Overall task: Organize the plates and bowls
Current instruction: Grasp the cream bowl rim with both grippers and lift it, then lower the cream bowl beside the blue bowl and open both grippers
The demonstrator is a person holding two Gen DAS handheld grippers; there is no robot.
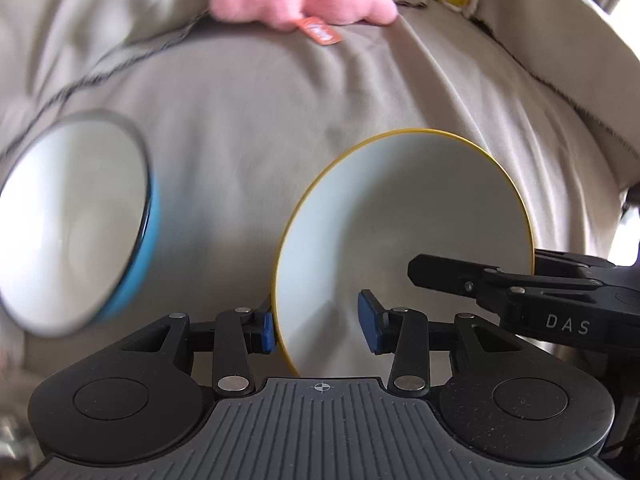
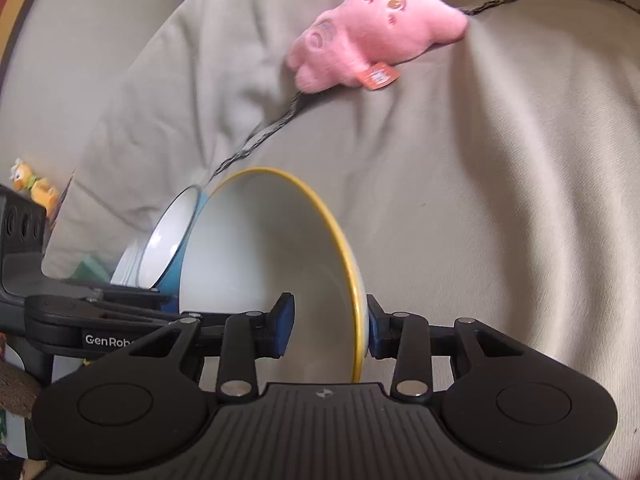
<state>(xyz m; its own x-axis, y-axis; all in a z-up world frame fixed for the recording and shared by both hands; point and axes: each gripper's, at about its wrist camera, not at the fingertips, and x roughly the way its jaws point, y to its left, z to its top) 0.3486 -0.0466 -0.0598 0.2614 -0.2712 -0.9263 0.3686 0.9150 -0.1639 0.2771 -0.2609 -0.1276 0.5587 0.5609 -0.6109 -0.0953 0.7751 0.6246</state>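
nearest the right wrist camera, the right hand-held gripper (image 2: 330,330) is clamped on the wall of a yellow-rimmed bowl (image 2: 264,256), one blue pad inside and one outside, holding the bowl tipped on its side above a beige sofa cushion (image 2: 480,200). seen from the left wrist camera, the left hand-held gripper (image 1: 318,328) straddles the opposite edge of the same yellow-rimmed bowl (image 1: 400,220); its outer pad lies against the rim, the inner pad stands clear of the wall, so its jaws are parted and not gripping. just behind and to the left sits a blue bowl (image 2: 176,240), also tilted, apparently resting on a white plate (image 2: 124,264), though that part is partly hidden. further back on the sofa lies a pink plush toy (image 2: 372,36). the step in hand looks like passing the yellow-rimmed bowl to the right side alone. next, the left hand-held gripper would need to draw away clear of the rim, then the bowl wants levelling and nesting with the blue bowl.
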